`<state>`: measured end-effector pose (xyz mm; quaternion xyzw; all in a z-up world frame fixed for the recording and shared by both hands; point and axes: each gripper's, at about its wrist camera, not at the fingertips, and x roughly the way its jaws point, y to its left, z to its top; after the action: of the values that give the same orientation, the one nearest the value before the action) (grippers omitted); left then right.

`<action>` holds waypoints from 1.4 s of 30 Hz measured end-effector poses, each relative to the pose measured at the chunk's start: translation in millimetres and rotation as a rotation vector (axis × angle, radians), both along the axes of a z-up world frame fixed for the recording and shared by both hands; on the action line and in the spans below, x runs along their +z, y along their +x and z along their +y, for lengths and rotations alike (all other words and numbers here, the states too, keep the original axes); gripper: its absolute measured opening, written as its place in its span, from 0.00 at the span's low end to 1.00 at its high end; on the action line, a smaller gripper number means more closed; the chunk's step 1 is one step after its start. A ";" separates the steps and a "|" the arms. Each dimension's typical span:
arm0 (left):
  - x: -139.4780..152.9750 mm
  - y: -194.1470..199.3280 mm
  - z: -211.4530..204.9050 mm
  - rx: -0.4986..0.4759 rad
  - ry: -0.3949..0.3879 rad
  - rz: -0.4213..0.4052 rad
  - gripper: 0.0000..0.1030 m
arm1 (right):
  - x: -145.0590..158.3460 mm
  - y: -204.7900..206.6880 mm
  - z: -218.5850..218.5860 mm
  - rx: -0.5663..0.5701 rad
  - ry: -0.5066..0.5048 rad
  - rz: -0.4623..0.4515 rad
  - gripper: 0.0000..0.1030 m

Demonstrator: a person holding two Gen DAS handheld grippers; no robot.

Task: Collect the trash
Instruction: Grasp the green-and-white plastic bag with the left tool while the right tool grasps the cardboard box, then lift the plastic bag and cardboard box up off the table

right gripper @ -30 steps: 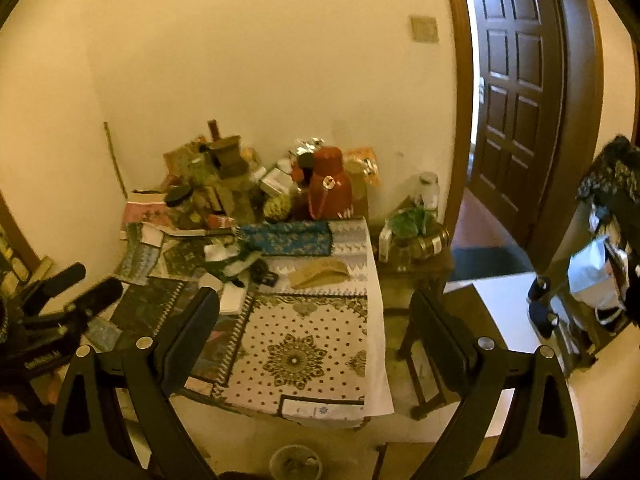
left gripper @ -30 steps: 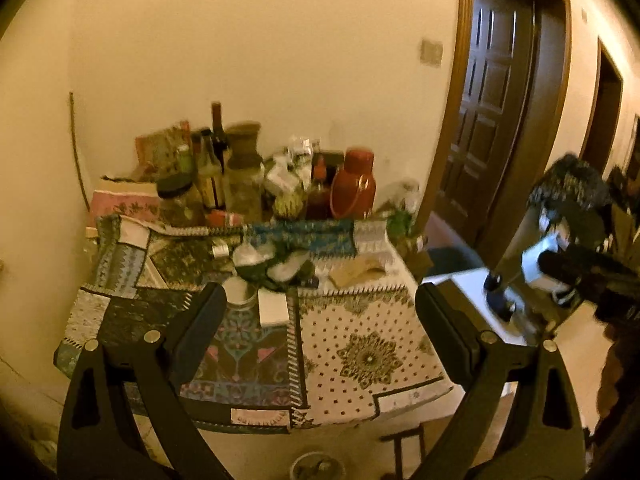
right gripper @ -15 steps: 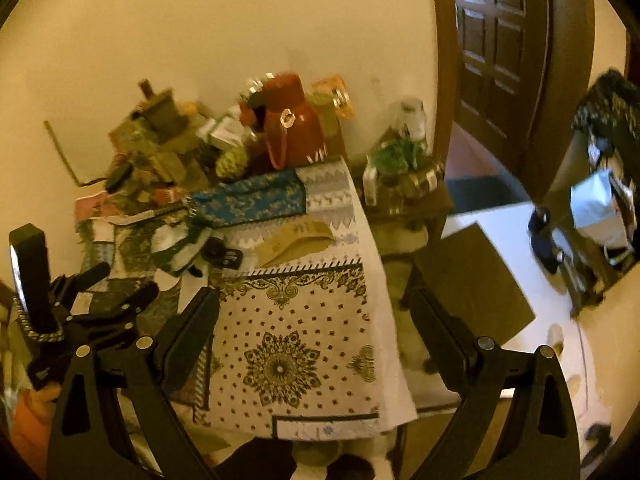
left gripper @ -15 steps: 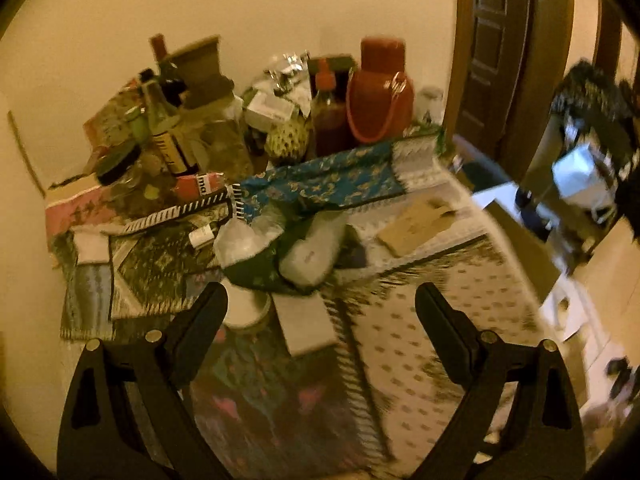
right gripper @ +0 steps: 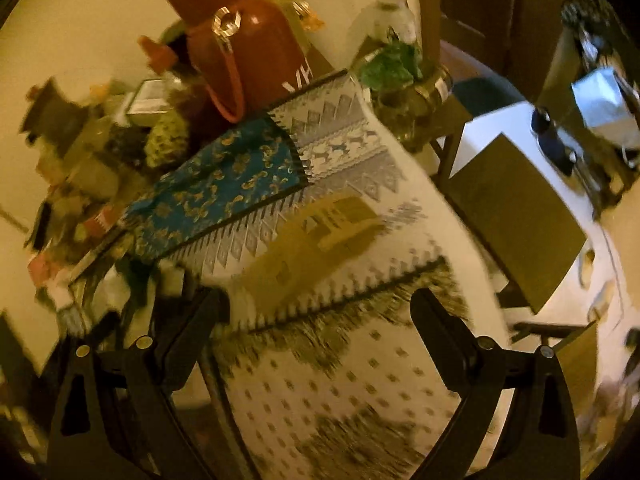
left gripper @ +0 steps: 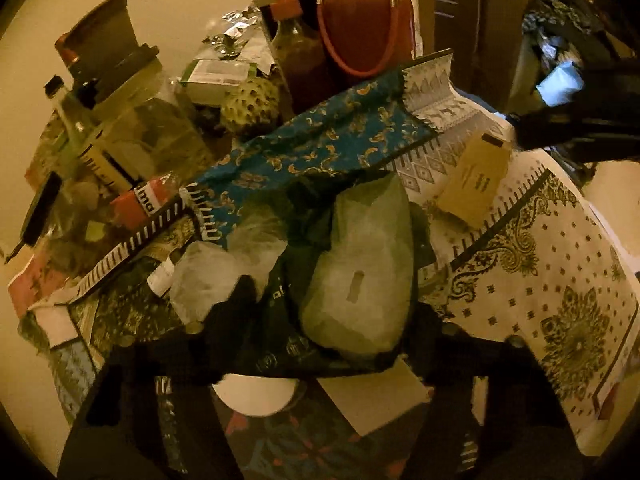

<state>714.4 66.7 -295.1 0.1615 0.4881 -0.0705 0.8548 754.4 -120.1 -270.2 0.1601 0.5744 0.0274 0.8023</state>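
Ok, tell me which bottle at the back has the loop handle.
The big red flask, rightmost; the sauce bottle beside it just has an orange nozzle cap.

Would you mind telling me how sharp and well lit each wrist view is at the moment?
Left wrist view: dim, yellow-tinted, fairly sharp on the pale plastic bag, though the left gripper is smeared dark. Right wrist view: heavy motion blur across the tablecloth and brown paper; fisheye bending in both.
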 end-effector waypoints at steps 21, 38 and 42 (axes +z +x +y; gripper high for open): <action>46.5 26.3 87.7 0.219 -0.388 0.024 0.11 | -46.9 8.2 4.5 -0.008 -0.281 0.051 0.80; 79.8 4.2 53.5 0.211 -0.371 -0.049 0.11 | -52.1 37.1 23.3 0.226 -0.259 -0.027 0.36; 92.5 -9.3 42.4 0.224 -0.373 -0.085 0.11 | -38.5 22.2 14.0 0.249 -0.227 -0.067 0.36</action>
<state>705.1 109.1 -202.5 -0.0519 0.4450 -0.0575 0.8922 776.5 -106.1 -308.8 -0.0050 0.5623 0.0668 0.8242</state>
